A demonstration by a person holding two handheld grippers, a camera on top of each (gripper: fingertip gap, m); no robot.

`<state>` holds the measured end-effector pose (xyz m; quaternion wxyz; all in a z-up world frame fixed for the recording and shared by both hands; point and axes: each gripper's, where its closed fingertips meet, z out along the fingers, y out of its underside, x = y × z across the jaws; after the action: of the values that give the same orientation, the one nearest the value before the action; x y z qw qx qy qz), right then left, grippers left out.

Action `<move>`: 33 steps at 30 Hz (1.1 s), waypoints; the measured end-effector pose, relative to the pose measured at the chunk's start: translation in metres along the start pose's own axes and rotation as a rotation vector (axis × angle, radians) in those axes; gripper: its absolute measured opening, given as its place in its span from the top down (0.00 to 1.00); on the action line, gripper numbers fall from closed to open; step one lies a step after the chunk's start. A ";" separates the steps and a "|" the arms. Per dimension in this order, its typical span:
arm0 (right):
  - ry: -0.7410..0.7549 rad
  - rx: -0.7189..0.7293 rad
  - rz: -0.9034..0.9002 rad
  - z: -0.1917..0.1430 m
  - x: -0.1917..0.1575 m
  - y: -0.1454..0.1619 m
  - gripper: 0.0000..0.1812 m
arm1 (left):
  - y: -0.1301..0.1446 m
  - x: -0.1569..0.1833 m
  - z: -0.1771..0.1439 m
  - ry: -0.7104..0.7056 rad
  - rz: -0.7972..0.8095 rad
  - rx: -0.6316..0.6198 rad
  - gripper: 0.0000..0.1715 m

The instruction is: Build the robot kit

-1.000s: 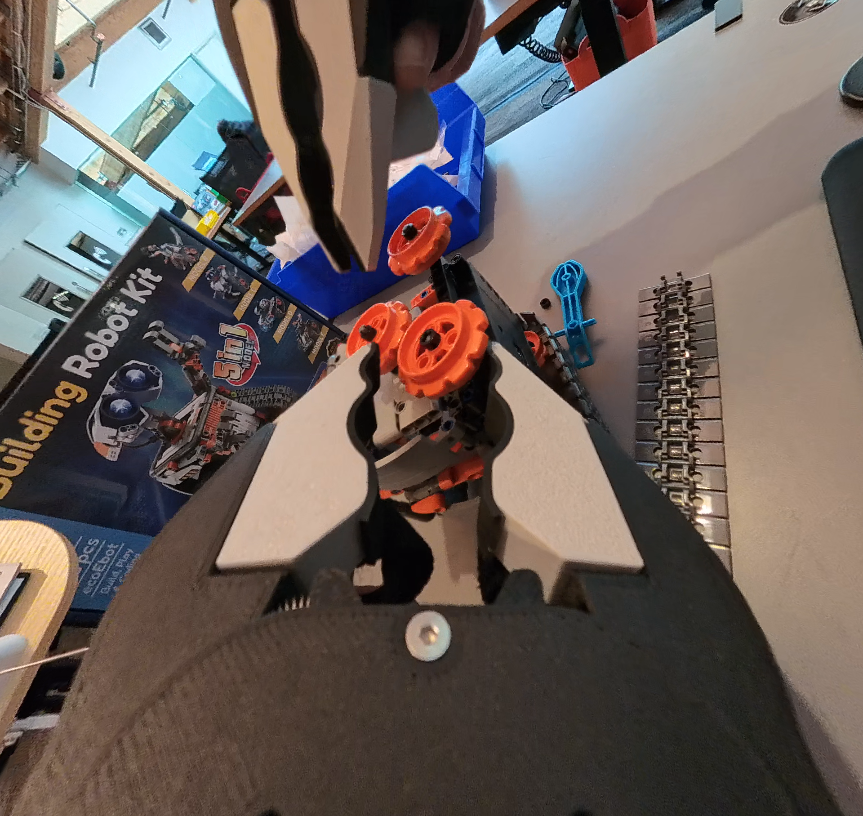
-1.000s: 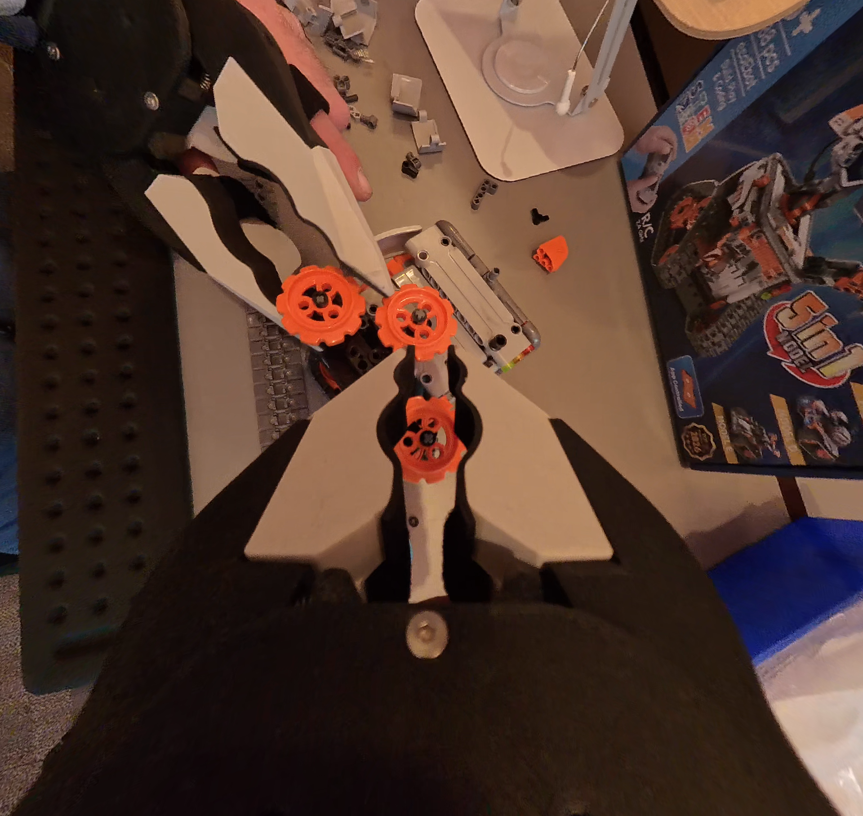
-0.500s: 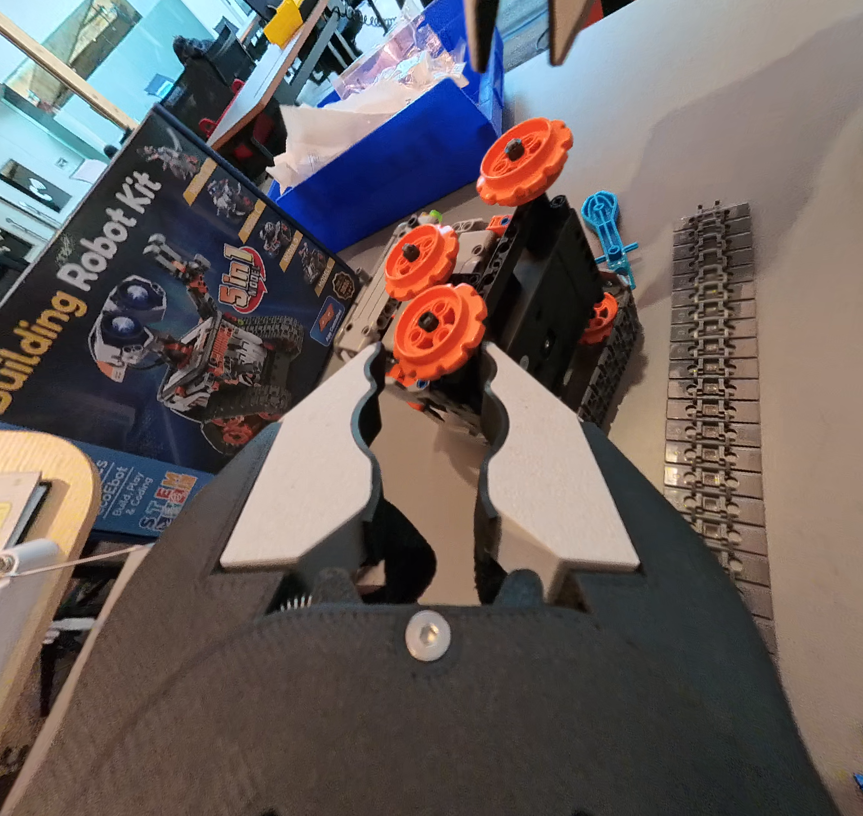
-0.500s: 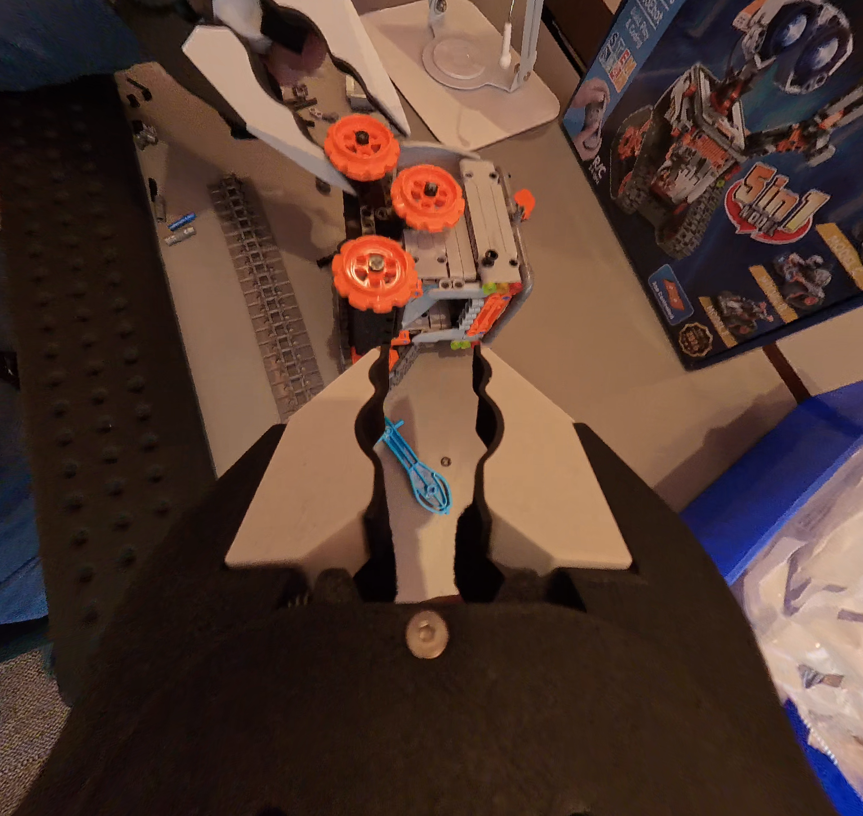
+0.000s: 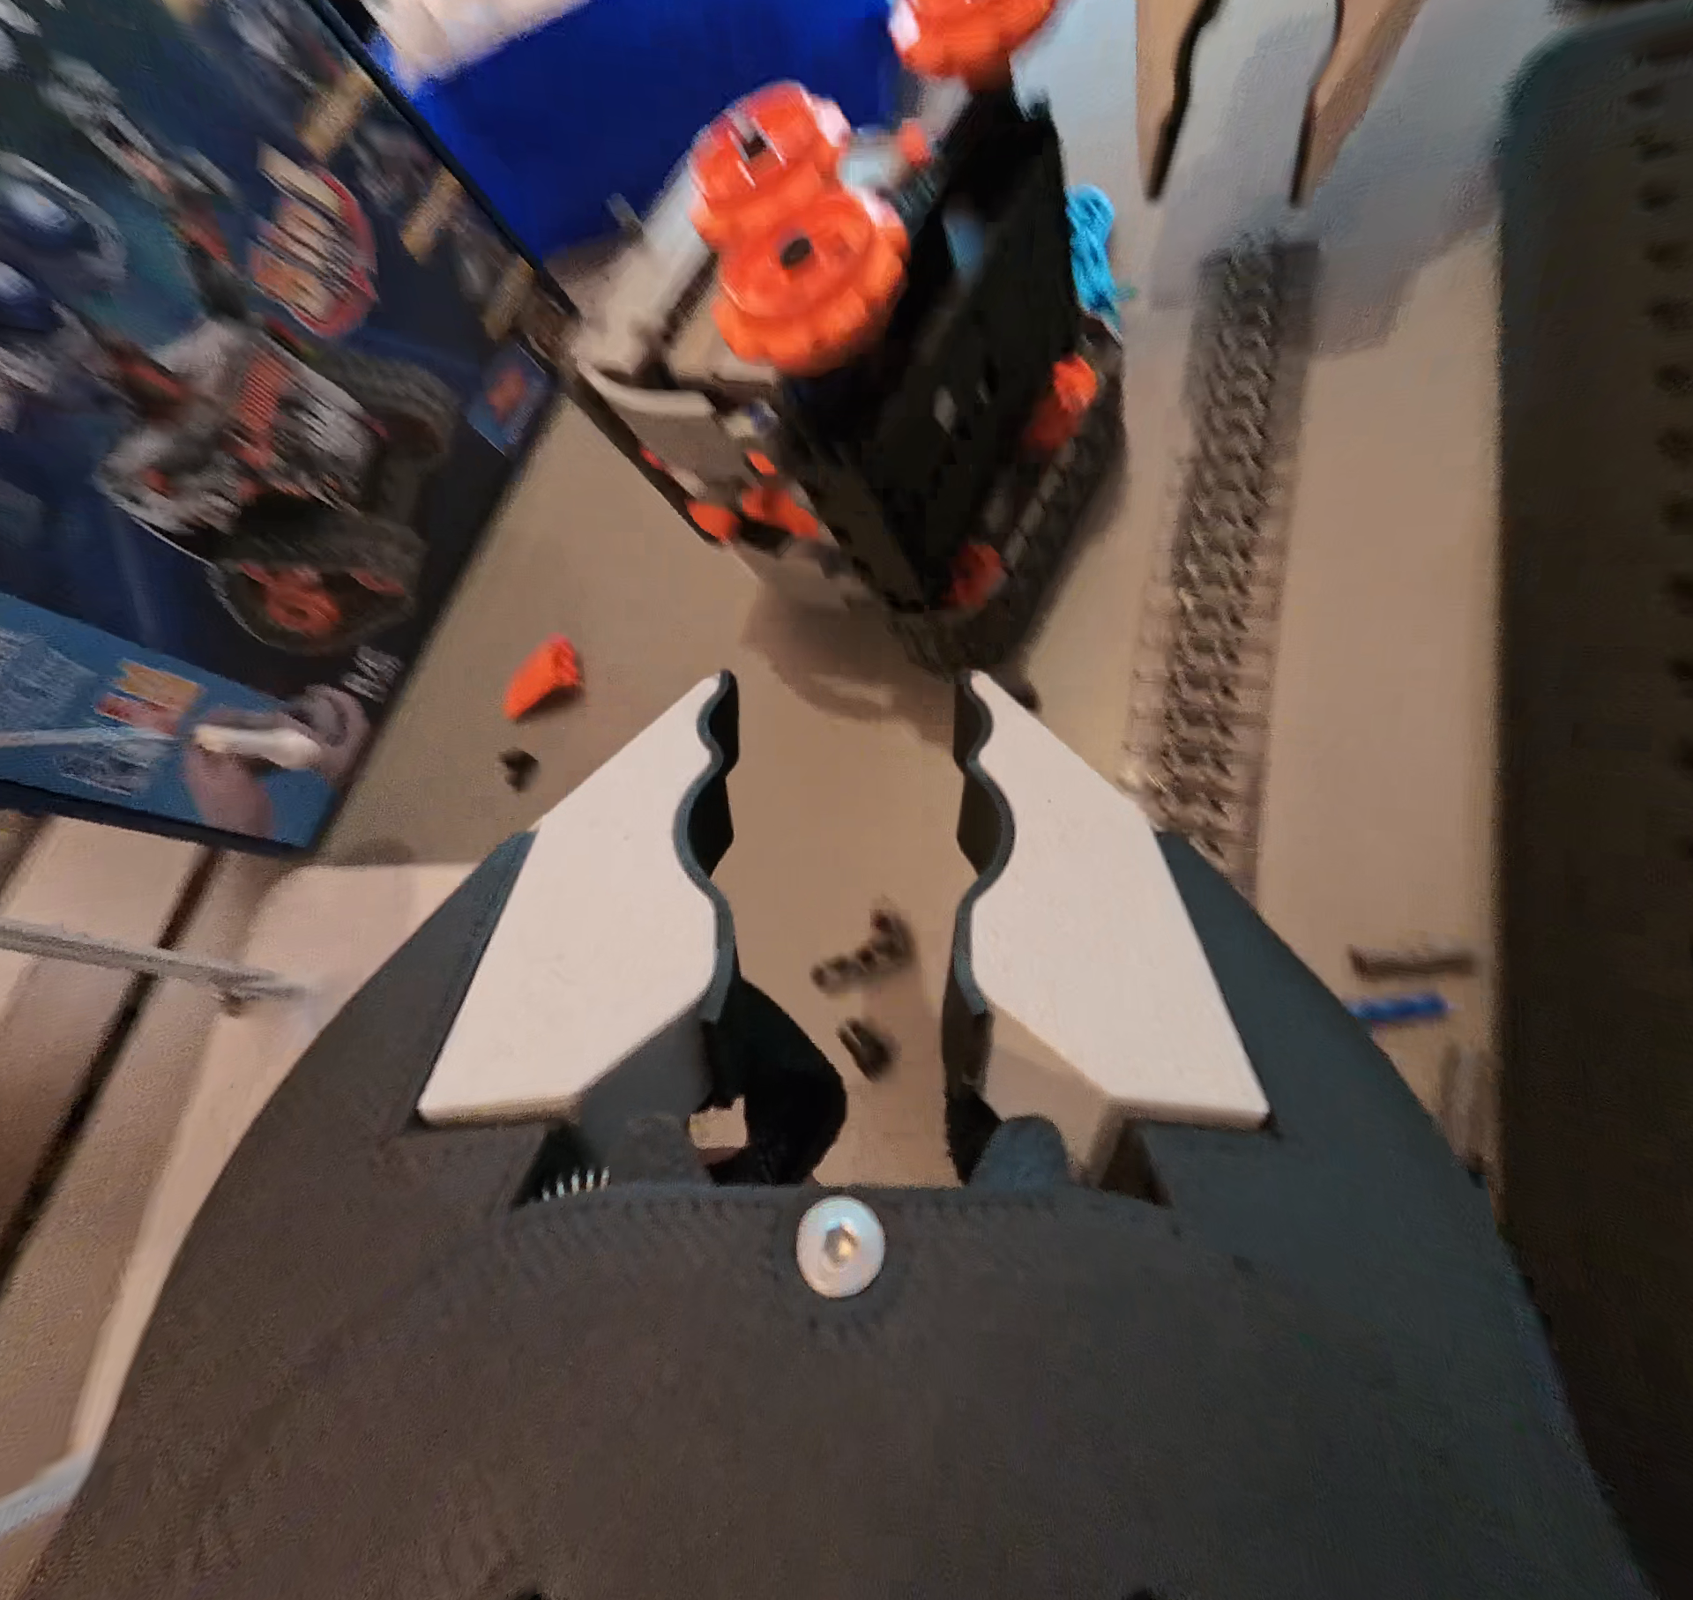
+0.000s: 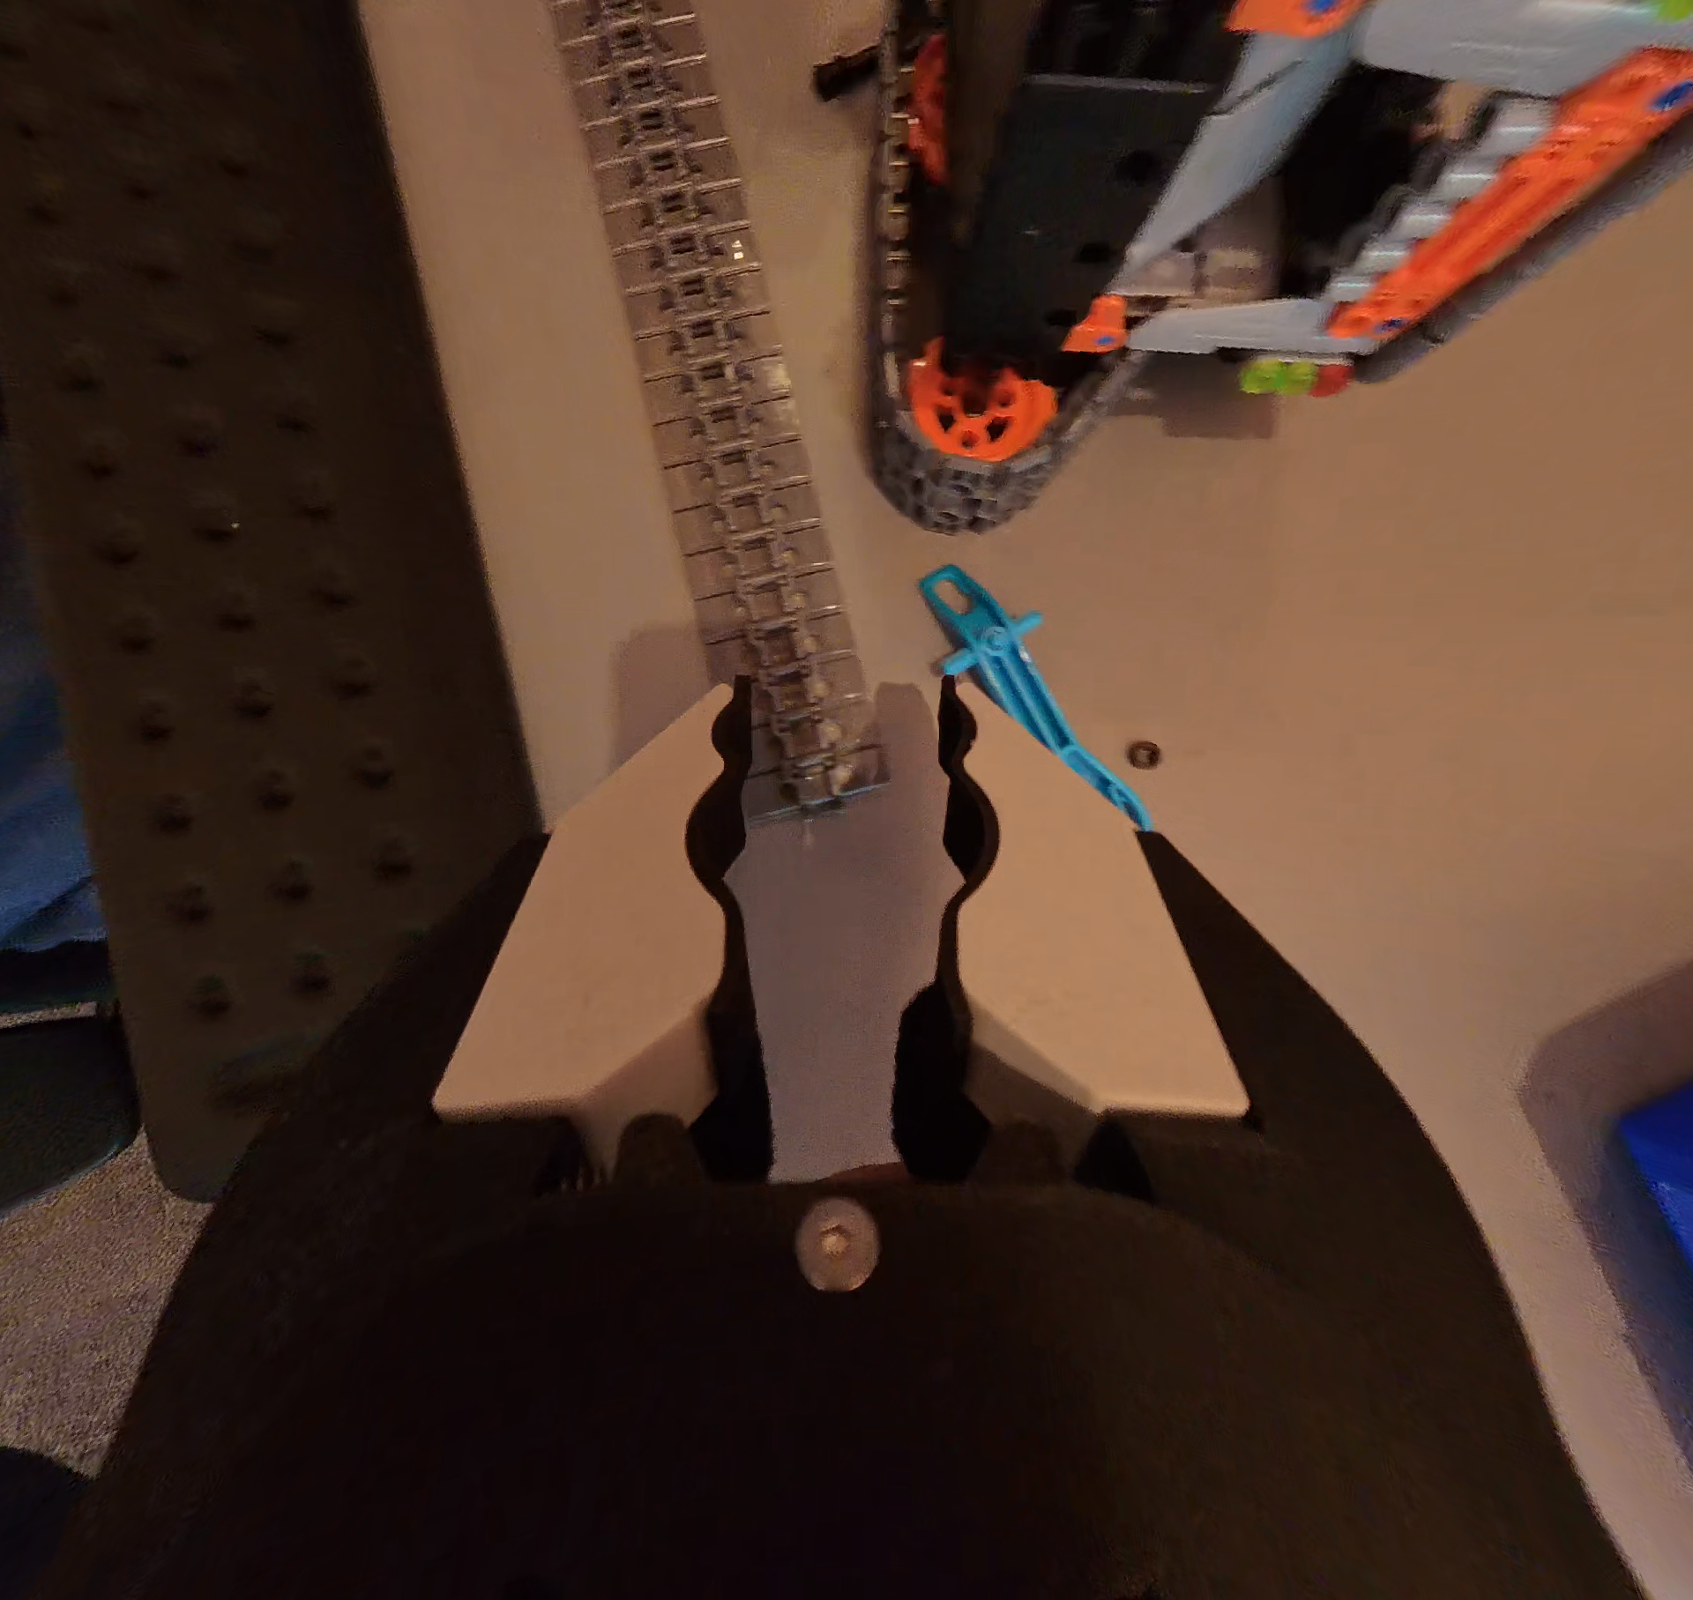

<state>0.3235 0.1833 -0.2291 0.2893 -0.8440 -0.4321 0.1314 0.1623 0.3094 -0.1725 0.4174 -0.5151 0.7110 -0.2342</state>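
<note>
A brick-built robot model [image 5: 925,384] with orange toothed wheels [image 5: 806,274] lies on its side on the table; it also shows in the right wrist view [image 6: 1081,210]. My left gripper [image 5: 843,695] is open and empty, a short way back from the model. My right gripper [image 6: 838,695] is open and empty, low over the near end of a loose grey track strip [image 6: 724,402]. A light blue tool [image 6: 1017,686] lies just right of its right fingertip. The right gripper's fingers [image 5: 1182,26] show at the top of the left wrist view.
The kit's blue picture box [image 5: 211,347] lies left of the model, with a blue bin [image 5: 641,81] behind it. A dark studded mat [image 6: 211,457] borders the track strip. A loose orange piece [image 5: 545,686] and small black pins [image 5: 861,961] lie near my left gripper. There is about 20 centimeters between the tips of the two grippers.
Both grippers have let go of the model and pulled back from it, open. The right gripper has come down over the end of the track strip. The left wrist view is blurred by motion.
</note>
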 end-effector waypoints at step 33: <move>0.044 0.104 -0.033 0.005 -0.030 -0.004 0.86 | 0.082 0.080 -0.016 0.257 -0.098 -0.228 0.85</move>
<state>0.3014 0.1628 -0.2315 0.3442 -0.8232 -0.4323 0.1303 0.0950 0.2634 -0.2545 0.2501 -0.5592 0.7544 -0.2359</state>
